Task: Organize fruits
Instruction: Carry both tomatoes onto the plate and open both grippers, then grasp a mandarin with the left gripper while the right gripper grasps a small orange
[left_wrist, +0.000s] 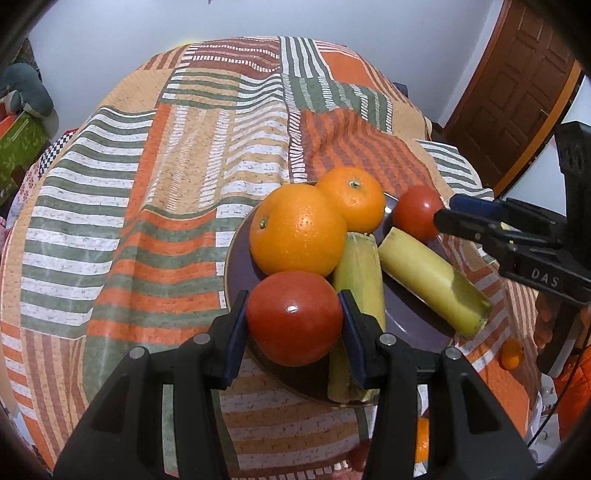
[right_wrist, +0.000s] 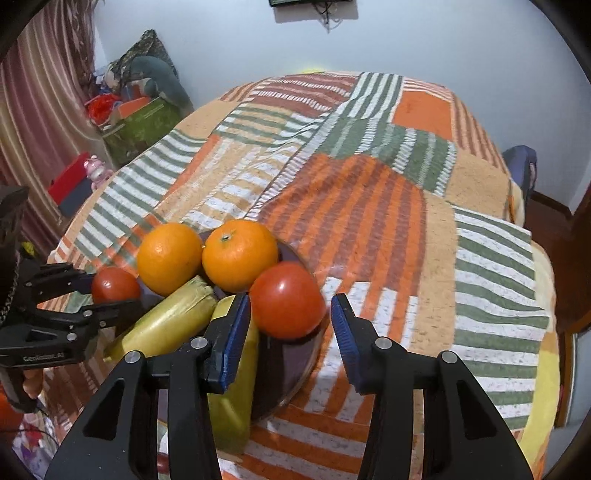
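Left wrist view, bottom centre: left gripper (left_wrist: 294, 325) has its blue pads touching both sides of a tomato (left_wrist: 294, 317), so it reads as clamped on it. That tomato sits at the near rim of a dark plate (left_wrist: 413, 317), lower middle of the frame. Whether it is lifted off the plate cannot be told.

Right wrist view, bottom centre: right gripper (right_wrist: 291, 325) stands apart. Its left pad lies just beside a second tomato (right_wrist: 287, 300); its right pad shows a clear gap to the fruit. Not gripping.

Key relation: the second tomato lies straight ahead between the right gripper's fingers, slightly left of their midline. It is round, so there is no long axis to line up with. The right hand is plainly the nearer one to it; in the left view this tomato (left_wrist: 417, 211) is at the far right rim with the right gripper's tips against it. My judgement: a small shift left, then closing, would seat it.

Middle of plate: two yellow-green stalk pieces, one (left_wrist: 360, 266) running away from the left camera, the other (left_wrist: 432, 280) slanting to lower right. Their long axes cross the plate.

Farther back: two oranges (left_wrist: 298, 229) (left_wrist: 352, 204), touching each other, at the plate's far side.

Beyond: striped patchwork cloth (left_wrist: 147, 206) covering the table, then a pale wall.
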